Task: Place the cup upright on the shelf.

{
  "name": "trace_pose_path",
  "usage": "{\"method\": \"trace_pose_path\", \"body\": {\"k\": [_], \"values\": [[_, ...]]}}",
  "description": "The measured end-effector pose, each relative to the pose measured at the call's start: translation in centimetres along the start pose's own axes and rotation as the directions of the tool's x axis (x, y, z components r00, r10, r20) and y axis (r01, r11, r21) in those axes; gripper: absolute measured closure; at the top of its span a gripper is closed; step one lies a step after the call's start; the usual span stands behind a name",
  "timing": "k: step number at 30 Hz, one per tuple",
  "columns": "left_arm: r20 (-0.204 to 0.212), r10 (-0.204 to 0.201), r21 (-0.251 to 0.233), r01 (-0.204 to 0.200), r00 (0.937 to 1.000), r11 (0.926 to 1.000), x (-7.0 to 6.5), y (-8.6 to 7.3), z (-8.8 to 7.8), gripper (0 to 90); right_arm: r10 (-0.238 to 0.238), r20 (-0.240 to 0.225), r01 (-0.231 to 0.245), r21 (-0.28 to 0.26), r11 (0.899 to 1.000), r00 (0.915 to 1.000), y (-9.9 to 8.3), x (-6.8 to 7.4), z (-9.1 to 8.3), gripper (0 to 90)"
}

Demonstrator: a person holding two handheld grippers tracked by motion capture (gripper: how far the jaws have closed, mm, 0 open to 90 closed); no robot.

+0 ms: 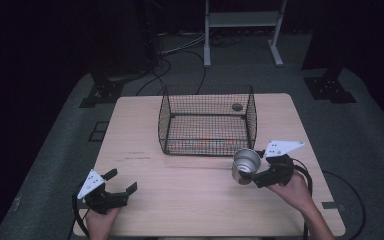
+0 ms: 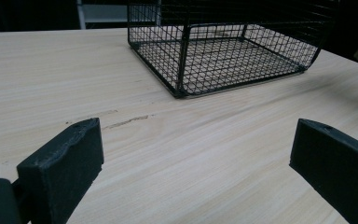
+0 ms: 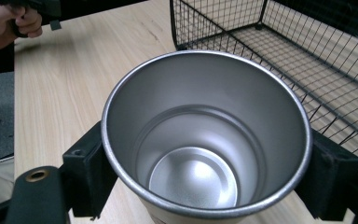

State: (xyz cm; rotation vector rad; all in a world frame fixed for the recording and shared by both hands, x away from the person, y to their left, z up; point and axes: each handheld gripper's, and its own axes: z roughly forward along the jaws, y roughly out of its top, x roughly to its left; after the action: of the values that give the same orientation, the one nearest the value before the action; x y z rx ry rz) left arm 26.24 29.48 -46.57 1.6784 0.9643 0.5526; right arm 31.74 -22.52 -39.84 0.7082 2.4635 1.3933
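Right hand-held gripper (image 1: pixel 254 176): I have it clamped on a metal cup (image 1: pixel 245 166), one jaw pressed against each side of the cup's wall just below the rim. In my right gripper view the black pads (image 3: pixel 87 173) sit tight against the steel on both sides.
Metal cup (image 3: pixel 205 140): open mouth up and tipped a little toward me, bare inside, shiny base showing. It sits at the right front of the counter, just in front of the wire basket's near right corner. Whether its base touches the wood I cannot tell.
Left hand-held gripper (image 1: pixel 118 182): jaws spread wide with nothing between them, low over the left front of the counter. In my left gripper view bare wood shows across the whole gap between the two pads (image 2: pixel 65 168).
Wire basket (image 1: pixel 207 150): black mesh, standing at the middle of the counter toward the far side, a small dark round thing (image 1: pixel 237 107) near its far right corner.
Counter (image 1: pixel 180 190): pale wood, with a faint scuff mark (image 2: pixel 128 122) ahead of my left jaws.
Spacing: my two grippers are well apart, left and right of the basket's front.
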Motion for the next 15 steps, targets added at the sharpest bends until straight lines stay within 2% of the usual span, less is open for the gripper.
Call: {"method": "trace_pose_path", "body": {"k": [2,3,8,15], "values": [[0.0,0.001,0.001,-0.001,1.0,1.0,0.0,0.0,0.0,1.6,-0.004,0.0,0.004,-0.002,1.0,1.0,0.2,-0.1,-0.1,17.6],[0.001,-0.002,0.001,0.002,1.0,1.0,0.0,0.0,0.0,1.6,-0.011,-0.006,0.011,-0.005,1.0,0.9999,1.0,-0.2,-0.4,17.6],[0.012,-0.001,0.007,0.001,0.9999,1.0,-0.1,0.0,0.1,1.6,-0.02,-0.008,0.02,-0.008,1.0,0.9998,2.6,-0.6,-0.7,17.6],[0.016,-0.003,0.006,0.002,0.9999,1.0,-0.1,-0.1,0.2,1.6,-0.007,-0.031,0.007,-0.009,1.0,0.9995,4.2,-1.4,-0.5,17.6]]}}
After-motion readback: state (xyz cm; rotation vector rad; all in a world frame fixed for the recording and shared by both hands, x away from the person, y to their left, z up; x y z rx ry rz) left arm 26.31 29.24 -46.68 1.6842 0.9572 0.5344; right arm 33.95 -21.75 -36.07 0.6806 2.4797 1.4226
